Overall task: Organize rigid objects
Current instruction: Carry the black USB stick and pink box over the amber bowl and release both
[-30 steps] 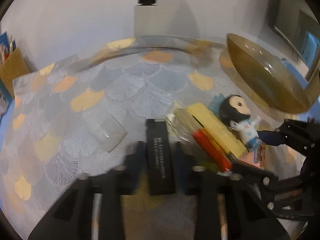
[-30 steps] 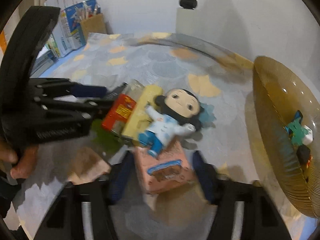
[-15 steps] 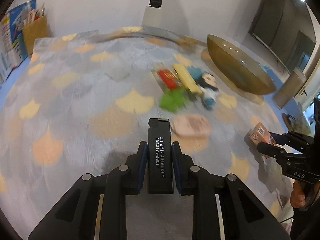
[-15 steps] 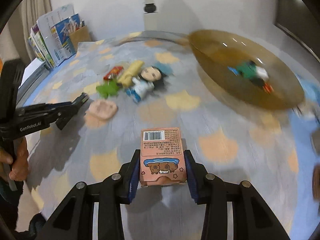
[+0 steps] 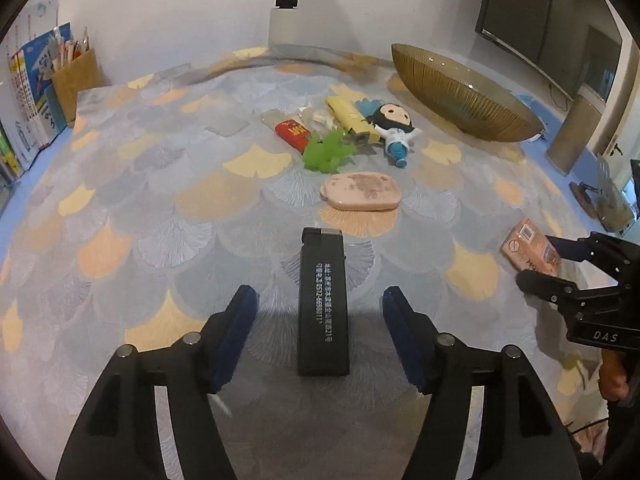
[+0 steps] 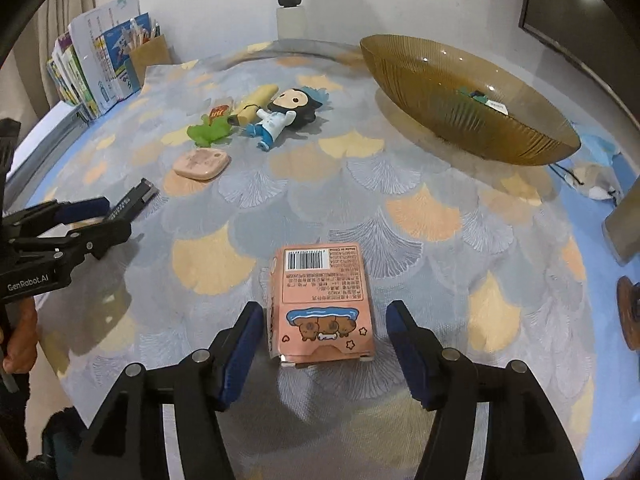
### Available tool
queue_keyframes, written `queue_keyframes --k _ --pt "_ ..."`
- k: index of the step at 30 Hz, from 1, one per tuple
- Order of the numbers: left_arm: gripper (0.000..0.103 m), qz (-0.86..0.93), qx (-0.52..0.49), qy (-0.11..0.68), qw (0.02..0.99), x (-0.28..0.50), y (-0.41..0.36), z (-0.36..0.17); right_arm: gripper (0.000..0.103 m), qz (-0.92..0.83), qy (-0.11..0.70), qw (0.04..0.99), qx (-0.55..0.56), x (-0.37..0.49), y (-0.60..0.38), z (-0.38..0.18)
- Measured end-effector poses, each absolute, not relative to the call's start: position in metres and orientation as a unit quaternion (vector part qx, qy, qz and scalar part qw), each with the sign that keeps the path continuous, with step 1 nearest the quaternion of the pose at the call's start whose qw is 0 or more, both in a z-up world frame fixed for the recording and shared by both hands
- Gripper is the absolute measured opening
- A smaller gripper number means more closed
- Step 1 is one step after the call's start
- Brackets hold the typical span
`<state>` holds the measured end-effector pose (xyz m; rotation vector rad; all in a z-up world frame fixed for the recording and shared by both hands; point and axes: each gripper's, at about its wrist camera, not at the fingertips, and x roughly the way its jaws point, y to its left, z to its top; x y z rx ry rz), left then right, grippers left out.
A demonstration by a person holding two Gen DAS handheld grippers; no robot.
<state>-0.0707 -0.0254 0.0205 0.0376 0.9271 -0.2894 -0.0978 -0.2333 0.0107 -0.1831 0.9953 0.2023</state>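
Observation:
My left gripper (image 5: 320,304) is open, its jaws wide on either side of a black rectangular block (image 5: 323,300) lying on the patterned cloth. My right gripper (image 6: 325,322) is open around a pink carton with bear pictures (image 6: 322,300), which lies flat on the cloth. The carton (image 5: 530,249) and right gripper (image 5: 540,266) also show at the right of the left wrist view. The black block (image 6: 136,198) and left gripper (image 6: 102,216) show at the left of the right wrist view.
Further back lie a pink oval case (image 5: 362,192), a green toy (image 5: 326,150), a red lighter (image 5: 294,134), a yellow bar (image 5: 352,118) and a doll figure (image 5: 394,126). An amber glass bowl (image 6: 464,92) with small items stands back right. Books and a pen holder (image 6: 108,64) stand back left.
Both grippers carried their objects back from the pile toward the near side of the table, then opened. The black block and the pink carton now lie released on the cloth.

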Motion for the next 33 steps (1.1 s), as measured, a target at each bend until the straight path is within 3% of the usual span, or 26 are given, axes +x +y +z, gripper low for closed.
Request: queue_keyframes --k 4,6,8,13,23,33 --pt "0.057 -0.136 0.026 0.44 0.887 -0.071 -0.03 0.02 0.062 0.086 0.471 0.875 -0.078 -0.098 -0.233 0.01" --pt "0.034 -0.132 0.04 0.434 0.89 -0.072 -0.035 0.021 0.059 0.083 0.467 0.877 -0.079 -0.098 -0.232 0.01" --pt "0.021 -0.134 0.053 0.431 0.891 -0.074 -0.04 0.021 0.041 0.086 0.463 0.879 -0.08 -0.101 -0.228 0.011" --pt "0.021 -0.155 0.053 0.42 0.893 -0.079 -0.05 0.027 0.04 0.134 0.452 0.877 -0.094 -0.115 -0.2 0.012" --pt "0.021 -0.176 0.059 0.346 0.92 -0.074 -0.056 0.092 0.04 0.193 0.429 0.881 -0.048 -0.12 -0.185 0.047" --pt "0.021 -0.219 0.136 0.204 0.944 -0.026 -0.109 0.222 0.04 0.076 0.272 0.959 -0.025 -0.09 -0.27 0.196"
